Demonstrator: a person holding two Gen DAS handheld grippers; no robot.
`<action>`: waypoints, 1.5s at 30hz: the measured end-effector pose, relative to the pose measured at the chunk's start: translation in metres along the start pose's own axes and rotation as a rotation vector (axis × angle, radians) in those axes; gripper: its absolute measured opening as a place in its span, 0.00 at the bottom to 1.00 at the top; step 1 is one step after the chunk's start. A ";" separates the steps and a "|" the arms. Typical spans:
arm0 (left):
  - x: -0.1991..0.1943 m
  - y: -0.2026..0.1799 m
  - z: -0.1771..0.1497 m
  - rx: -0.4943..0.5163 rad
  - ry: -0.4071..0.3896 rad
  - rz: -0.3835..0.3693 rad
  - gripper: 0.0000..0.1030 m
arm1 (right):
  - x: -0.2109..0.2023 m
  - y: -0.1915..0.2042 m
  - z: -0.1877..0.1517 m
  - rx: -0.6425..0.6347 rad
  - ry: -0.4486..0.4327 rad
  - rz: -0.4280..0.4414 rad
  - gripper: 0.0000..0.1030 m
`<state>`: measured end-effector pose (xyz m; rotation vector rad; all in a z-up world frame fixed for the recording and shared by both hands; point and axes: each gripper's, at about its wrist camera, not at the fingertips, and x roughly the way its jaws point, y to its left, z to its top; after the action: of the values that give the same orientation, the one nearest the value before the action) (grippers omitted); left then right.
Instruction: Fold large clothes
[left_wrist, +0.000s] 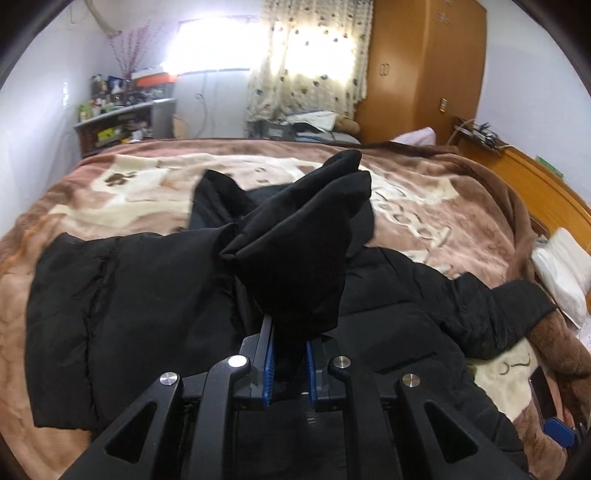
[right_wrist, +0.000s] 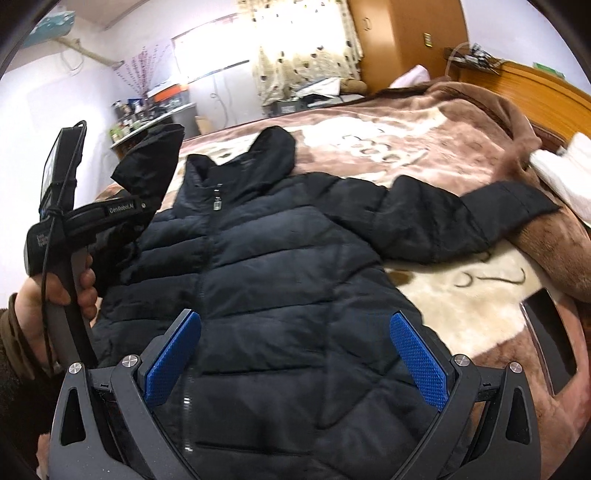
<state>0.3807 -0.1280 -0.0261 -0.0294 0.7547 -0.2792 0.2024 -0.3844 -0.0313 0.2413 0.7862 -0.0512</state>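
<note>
- Black quilted nylon made up the puffer jacket (right_wrist: 266, 266); it lay face up on the brown plush blanket (right_wrist: 436, 147) of the bed, zipped, its hood (right_wrist: 275, 147) pointing toward the window.
- The left gripper (left_wrist: 290, 354) had its blue pads nearly together, pinching the cuff end of one sleeve (left_wrist: 295, 258); that sleeve stood lifted above the jacket's chest, and the right wrist view showed it rising past the person's hand (right_wrist: 62, 291).
- The right gripper (right_wrist: 295, 354) hovered over the lower front with its fingers spread wide, holding nothing.
- The other sleeve (right_wrist: 461, 218) lay stretched out flat toward the headboard (right_wrist: 535, 85), its cuff on the blanket.
- I judged the jacket light but bulky; the padding would likely spring back from a crease, and the smooth shell looked slippery.
- The firmer places to take hold seemed to be the cuffs, the hem and the seams, where the fabric bunches thin enough for the pads; a pinch on a puffed panel might slide off.
</note>
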 end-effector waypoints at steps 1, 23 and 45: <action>0.007 -0.005 -0.001 0.004 0.015 0.002 0.12 | 0.001 -0.003 0.000 0.002 0.002 -0.004 0.99; -0.005 0.024 0.005 -0.027 0.120 -0.220 0.74 | 0.028 0.003 0.025 -0.069 0.026 -0.012 0.99; -0.009 0.168 -0.017 -0.107 0.166 0.072 0.79 | 0.201 0.053 0.087 -0.012 0.234 0.192 0.42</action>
<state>0.4033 0.0378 -0.0536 -0.0811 0.9329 -0.1735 0.4114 -0.3445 -0.1037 0.3143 0.9922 0.1649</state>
